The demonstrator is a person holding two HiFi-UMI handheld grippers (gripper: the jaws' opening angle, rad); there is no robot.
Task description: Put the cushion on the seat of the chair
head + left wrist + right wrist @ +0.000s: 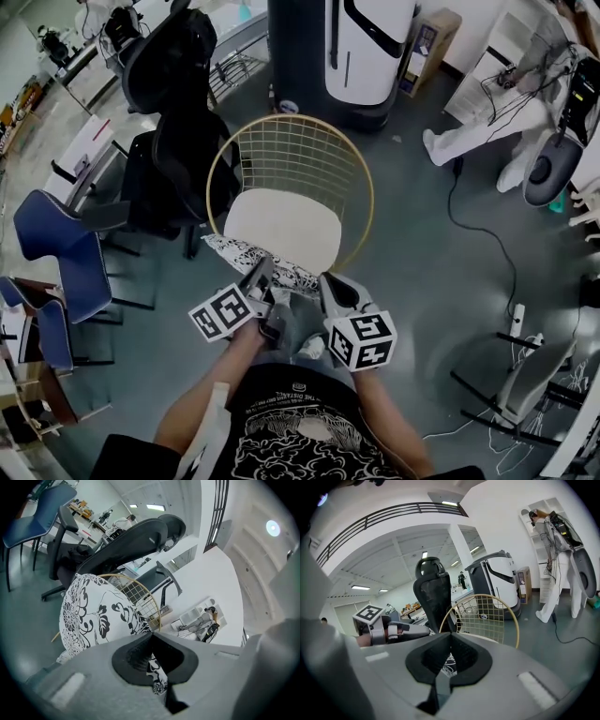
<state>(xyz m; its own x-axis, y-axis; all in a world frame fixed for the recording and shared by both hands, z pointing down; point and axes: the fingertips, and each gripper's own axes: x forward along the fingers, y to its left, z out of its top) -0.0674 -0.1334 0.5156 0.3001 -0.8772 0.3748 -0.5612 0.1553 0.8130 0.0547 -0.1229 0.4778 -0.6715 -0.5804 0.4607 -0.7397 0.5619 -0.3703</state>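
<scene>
Head view: one patterned cushion [270,266] held over front edge of one wire chair [364,183], short of its white seat [281,225], by left gripper [259,277] and right gripper [328,283]; carrying step, next likely a forward lowering onto seat. Left gripper view: jaws clamped on cushion [93,616] edge. Right gripper view: jaws pinched on same fabric.

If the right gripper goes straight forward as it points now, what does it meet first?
Probably the gold wire chair: its white seat lies just beyond the black-and-white patterned cushion that the right gripper grips. Depth is unclear.
</scene>
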